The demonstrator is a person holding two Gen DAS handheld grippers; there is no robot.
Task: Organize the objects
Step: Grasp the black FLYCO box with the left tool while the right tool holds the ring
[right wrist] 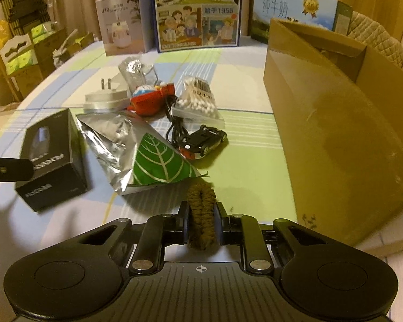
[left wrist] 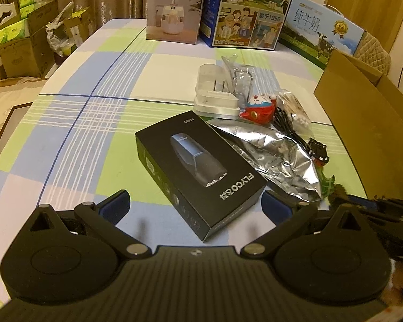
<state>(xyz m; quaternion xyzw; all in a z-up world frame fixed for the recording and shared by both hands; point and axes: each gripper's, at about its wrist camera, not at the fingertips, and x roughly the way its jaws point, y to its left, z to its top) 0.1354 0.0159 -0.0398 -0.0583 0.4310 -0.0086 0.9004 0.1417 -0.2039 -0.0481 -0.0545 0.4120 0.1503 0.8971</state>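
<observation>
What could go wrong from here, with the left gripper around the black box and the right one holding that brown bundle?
1. The left gripper is open astride the black box, which lies skewed to the fingers; closing could twist or push it instead of gripping it.
2. The foil bag touches the box, so lifting may drag it.
3. The right gripper pinches a soft brown bundle; it may sag or slip on the way to the cardboard box.

Bare checked tablecloth [left wrist: 67, 123] lay open left of the black shaver box [left wrist: 198, 171]. To its right, foil bag [right wrist: 137, 150], toy car [right wrist: 204, 141], cable [right wrist: 174, 123] and cotton swabs [right wrist: 198, 102] crowded the approach toward the tall cardboard box [right wrist: 335, 123].
</observation>
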